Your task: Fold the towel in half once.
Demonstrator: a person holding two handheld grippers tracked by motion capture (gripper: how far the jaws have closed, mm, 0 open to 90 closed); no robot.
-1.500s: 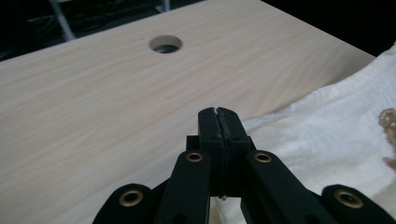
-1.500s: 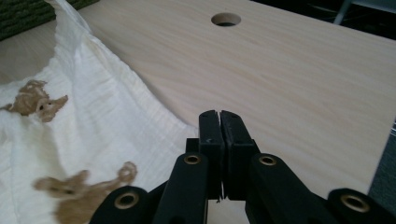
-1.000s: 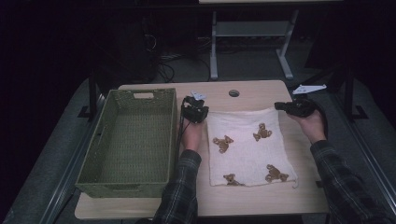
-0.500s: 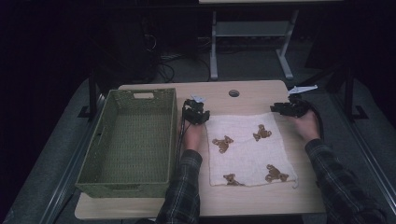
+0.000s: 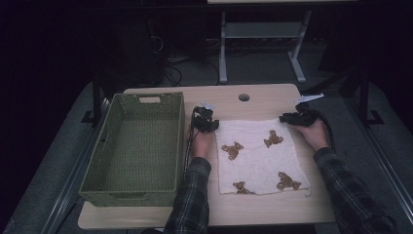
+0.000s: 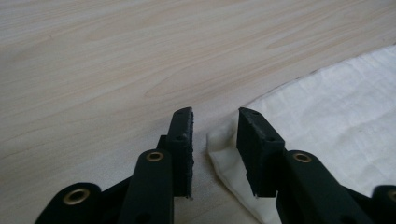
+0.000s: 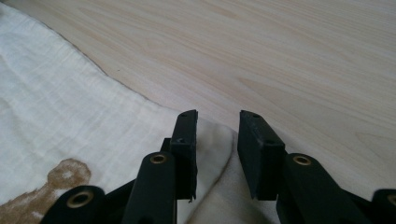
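A white cloth [image 5: 260,156] printed with brown teddy bears lies flat on the wooden table [image 5: 263,100]. My left gripper [image 5: 208,122] is down at its far left corner. In the left gripper view the gripper [image 6: 215,116] is open after its jaws have just been opening, and the cloth [image 6: 336,107] corner lies between the pads without being pressed. My right gripper [image 5: 292,118] is at the far right corner. In its own view the gripper [image 7: 218,116] stands open with jaws that have just been closing a little, astride the cloth [image 7: 70,116] corner.
A green woven basket [image 5: 104,141] with nothing in it stands on the table's left side, close to my left gripper. A round cable hole [image 5: 244,97] sits near the far edge. Bare wood lies beyond the cloth's far edge.
Both hands have come down to the cloth's far corners. The right hand has also shifted inward to the left.
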